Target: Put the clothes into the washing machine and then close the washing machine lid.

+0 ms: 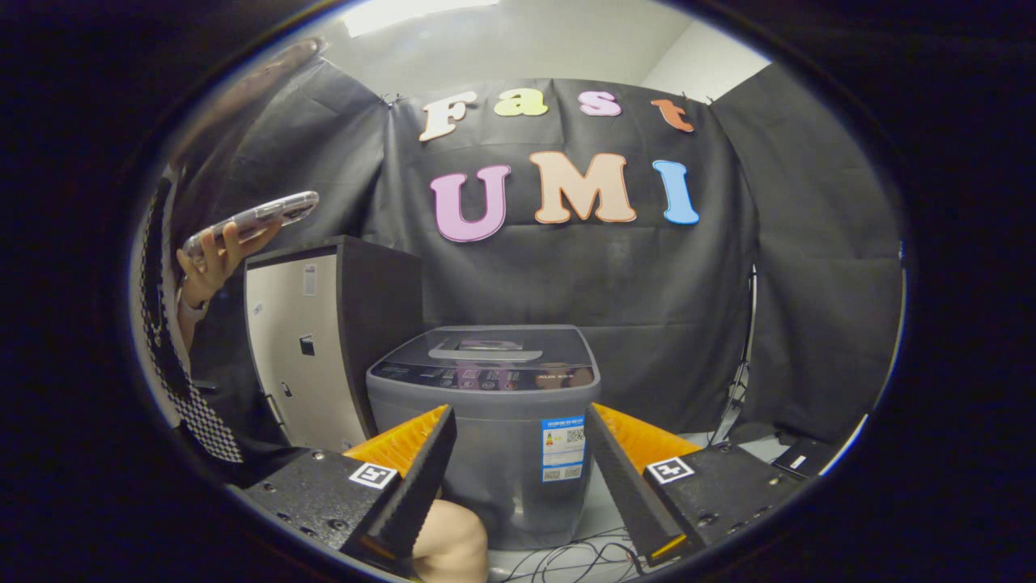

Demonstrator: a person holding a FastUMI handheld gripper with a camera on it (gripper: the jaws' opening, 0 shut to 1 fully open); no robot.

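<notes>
We see our claw (518, 478) open and empty, the washing machine (484, 421) just ahead between its fingers, lid (486, 350) down; that stiff, smooth lid looks best lifted at its near edge, and clothes should handle soft and light

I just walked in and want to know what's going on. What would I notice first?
First comes the grey washer, straight ahead beyond the open gripper, with its lid down flat. To its left stands a dark cabinet with a pale front. Left of that, a person's hand holds up a phone. Cables trail on the floor below the washer.
</notes>
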